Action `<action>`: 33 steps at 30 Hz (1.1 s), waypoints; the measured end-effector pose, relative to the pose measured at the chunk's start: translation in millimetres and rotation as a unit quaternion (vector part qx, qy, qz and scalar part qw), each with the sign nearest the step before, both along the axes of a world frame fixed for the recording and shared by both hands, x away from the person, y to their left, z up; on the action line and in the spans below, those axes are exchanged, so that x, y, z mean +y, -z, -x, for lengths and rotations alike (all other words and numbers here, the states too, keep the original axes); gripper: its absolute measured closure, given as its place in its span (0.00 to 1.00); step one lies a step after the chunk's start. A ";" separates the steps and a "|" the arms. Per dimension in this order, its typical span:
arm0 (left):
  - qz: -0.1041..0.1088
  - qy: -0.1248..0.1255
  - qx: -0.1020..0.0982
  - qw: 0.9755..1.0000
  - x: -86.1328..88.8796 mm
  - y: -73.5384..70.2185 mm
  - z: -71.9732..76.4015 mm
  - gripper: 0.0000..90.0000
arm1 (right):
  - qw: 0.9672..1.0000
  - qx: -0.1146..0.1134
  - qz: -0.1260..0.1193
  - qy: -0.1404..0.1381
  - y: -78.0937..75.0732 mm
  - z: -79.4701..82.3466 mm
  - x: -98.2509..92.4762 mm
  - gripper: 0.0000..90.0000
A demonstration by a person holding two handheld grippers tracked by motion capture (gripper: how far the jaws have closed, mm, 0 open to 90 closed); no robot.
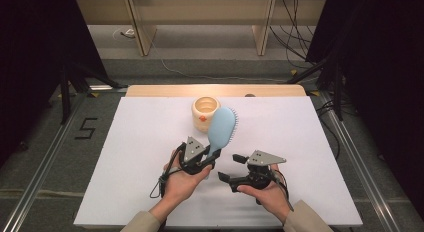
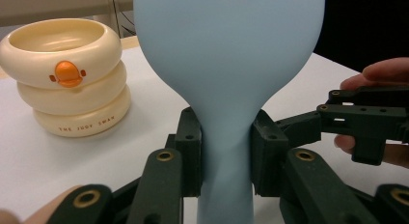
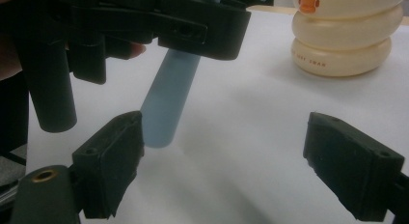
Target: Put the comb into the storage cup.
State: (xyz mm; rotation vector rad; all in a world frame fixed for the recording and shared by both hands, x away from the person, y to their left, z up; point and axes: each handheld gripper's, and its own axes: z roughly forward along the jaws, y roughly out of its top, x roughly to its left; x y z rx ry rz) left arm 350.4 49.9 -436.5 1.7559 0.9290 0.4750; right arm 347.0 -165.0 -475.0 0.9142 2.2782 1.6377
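Left gripper [image 1: 211, 157] clamped on neck of light blue hairbrush [image 1: 222, 126], brush held above counter [image 1: 140, 142], head tilting up toward cream duck cup [image 1: 205, 112]. Right gripper [image 1: 231, 168] just beside it, jaws wide, nothing between them. Brush looks light, rigid plastic, smooth and likely slippery; narrow neck or handle best spot to take, bristle side poor. Right gripper view shows handle end [image 3: 166, 108] hanging free below left gripper. High view shows bristles along head's far edge.
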 end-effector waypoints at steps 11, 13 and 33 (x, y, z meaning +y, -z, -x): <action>0.000 0.004 0.001 1.000 -3.9 1.4 1.2 0.77 | 1.000 0.006 0.002 0.000 3.1 -2.0 4.2 0.17; 0.001 0.004 0.001 1.000 -4.4 1.6 1.7 0.77 | 1.000 0.005 0.002 0.001 3.6 -2.6 5.0 0.17; 0.001 0.011 0.001 1.000 -8.6 3.5 3.7 0.77 | 1.000 0.014 0.003 -0.007 6.9 -3.5 14.6 0.17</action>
